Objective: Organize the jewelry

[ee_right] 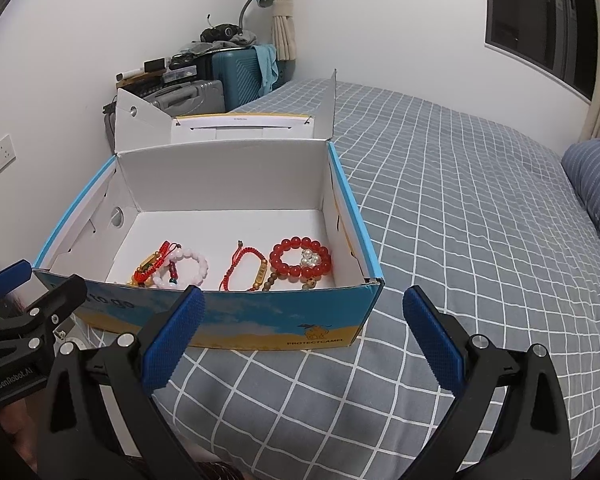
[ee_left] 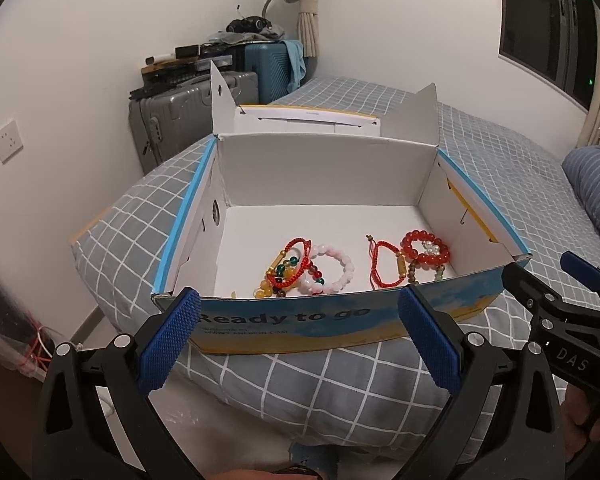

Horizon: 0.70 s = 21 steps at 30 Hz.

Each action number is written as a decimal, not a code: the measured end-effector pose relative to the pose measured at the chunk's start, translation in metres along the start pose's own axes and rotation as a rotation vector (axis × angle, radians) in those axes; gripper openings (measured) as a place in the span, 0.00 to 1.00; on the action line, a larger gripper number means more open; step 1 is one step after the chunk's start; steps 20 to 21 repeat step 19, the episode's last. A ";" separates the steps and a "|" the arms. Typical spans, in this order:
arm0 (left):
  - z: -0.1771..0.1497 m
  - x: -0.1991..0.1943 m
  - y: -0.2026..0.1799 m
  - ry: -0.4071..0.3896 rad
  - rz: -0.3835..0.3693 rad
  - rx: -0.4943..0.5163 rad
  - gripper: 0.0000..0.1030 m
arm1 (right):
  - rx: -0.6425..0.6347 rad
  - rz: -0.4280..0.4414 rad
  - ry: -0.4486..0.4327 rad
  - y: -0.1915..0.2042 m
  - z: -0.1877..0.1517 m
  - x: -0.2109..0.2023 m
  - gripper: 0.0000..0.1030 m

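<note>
A bed covered in a grey sheet with a white grid pattern stretches ahead of and beneath both grippers. On it, just beyond the fingertips, sits an open cardboard box with a white inside and a blue-and-yellow printed outside, its lid folded back on the far side. Its near wall reads "Ready to go" in the left wrist view.

The left gripper, black with blue textured pads, hovers just short of that near wall with its jaws spread wide and nothing between them. The right gripper, of the same build, hangs in front of the box's right near corner, likewise spread wide and empty. The two are side by side, each showing at the edge of the other's view.

The jewelry lies on the box floor, close behind the near wall. Ahead of the right gripper, a bracelet of round red beads rings a small cluster of pearly beads. Left of it lies a red braided cord bracelet with a gold tube. Ahead of the left gripper, a pale pink bead bracelet lies tangled with a second red cord bracelet and some yellow and green beads.
</note>
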<state>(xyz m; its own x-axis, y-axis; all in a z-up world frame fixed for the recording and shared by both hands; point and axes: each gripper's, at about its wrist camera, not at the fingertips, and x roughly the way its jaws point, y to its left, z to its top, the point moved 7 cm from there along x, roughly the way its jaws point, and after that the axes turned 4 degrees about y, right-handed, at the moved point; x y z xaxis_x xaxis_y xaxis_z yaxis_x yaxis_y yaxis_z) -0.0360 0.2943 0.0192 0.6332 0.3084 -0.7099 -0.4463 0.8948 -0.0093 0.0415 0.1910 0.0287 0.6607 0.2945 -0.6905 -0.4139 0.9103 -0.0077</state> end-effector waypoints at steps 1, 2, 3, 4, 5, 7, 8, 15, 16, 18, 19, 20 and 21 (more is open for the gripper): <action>0.000 0.000 0.000 0.000 0.001 -0.001 0.94 | -0.002 0.000 0.000 0.001 0.000 0.000 0.93; 0.000 0.000 0.000 -0.001 0.001 0.000 0.94 | -0.003 -0.001 0.000 0.001 0.000 0.000 0.93; 0.000 0.000 0.000 -0.001 0.001 0.000 0.94 | -0.004 -0.001 0.000 0.001 0.000 0.000 0.93; 0.000 -0.001 0.001 -0.001 0.002 -0.002 0.94 | -0.004 0.000 0.001 0.002 -0.001 0.000 0.93; 0.000 -0.001 0.001 -0.001 0.001 -0.002 0.94 | -0.004 0.000 0.002 0.002 -0.001 0.001 0.93; 0.001 -0.001 0.002 -0.004 0.002 -0.008 0.94 | -0.002 0.000 0.003 0.001 -0.001 0.001 0.93; 0.001 -0.001 0.003 -0.005 0.002 -0.009 0.94 | -0.002 0.001 0.003 0.001 -0.001 0.001 0.93; 0.000 0.001 0.003 0.004 0.004 -0.011 0.94 | 0.000 0.002 0.004 0.001 -0.001 0.001 0.93; 0.001 0.001 0.004 0.003 0.005 -0.010 0.94 | 0.000 0.002 0.004 0.000 -0.001 0.001 0.93; 0.001 0.000 0.004 -0.003 0.009 -0.011 0.94 | 0.000 0.003 0.003 0.001 -0.001 0.001 0.93; 0.000 0.000 0.004 -0.003 0.011 -0.011 0.94 | -0.001 0.003 0.003 0.001 -0.001 0.000 0.93; 0.000 0.000 0.004 -0.003 0.011 -0.011 0.94 | -0.001 0.003 0.003 0.001 -0.001 0.000 0.93; 0.000 0.000 0.004 -0.003 0.011 -0.011 0.94 | -0.001 0.003 0.003 0.001 -0.001 0.000 0.93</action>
